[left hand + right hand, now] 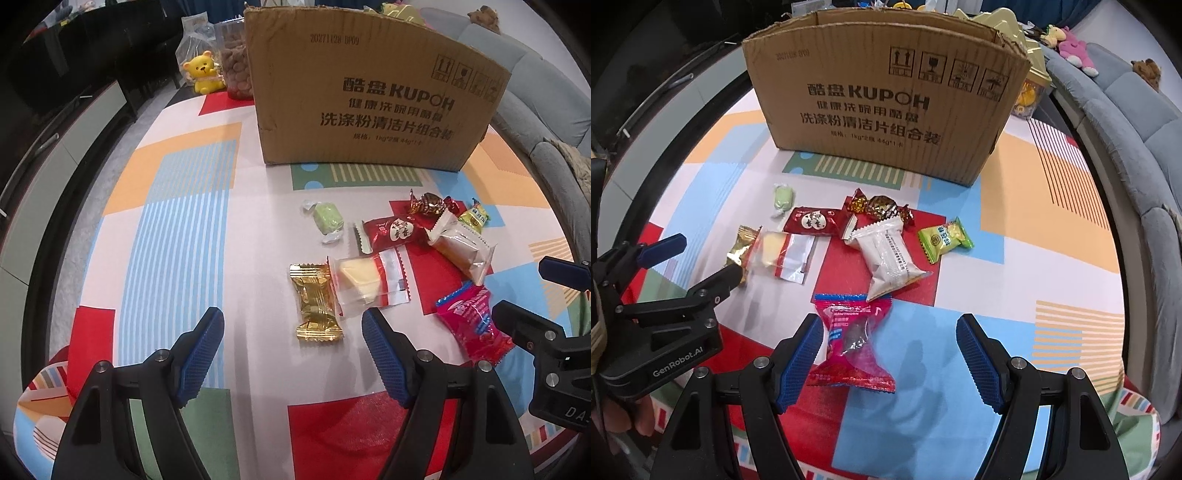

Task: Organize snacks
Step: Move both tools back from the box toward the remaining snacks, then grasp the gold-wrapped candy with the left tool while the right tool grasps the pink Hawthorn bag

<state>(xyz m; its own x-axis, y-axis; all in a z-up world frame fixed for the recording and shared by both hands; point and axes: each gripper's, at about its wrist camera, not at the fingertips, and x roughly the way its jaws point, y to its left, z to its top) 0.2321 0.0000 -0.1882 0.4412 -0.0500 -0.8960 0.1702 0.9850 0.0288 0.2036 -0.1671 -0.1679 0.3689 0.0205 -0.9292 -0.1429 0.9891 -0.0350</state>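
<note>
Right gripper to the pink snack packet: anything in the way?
Nothing visible. The right gripper is open and the pink packet lies flat on the tablecloth right ahead, nearer its left finger. The white packet lies beyond it, its corner touching or nearly touching the pink packet's top edge.

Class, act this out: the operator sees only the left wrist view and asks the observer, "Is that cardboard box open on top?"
Observer: Yes. The right wrist view looks over the rim of the cardboard box; its top is open.
Operator: Where is the pink packet relative to the right claw?
Observer: The pink packet lies between the open fingers of the right claw, close against one finger and clear of the other.
Operator: What lies on the sofa?
Observer: A pink plush toy lies on the grey sofa, out of your view.
</note>
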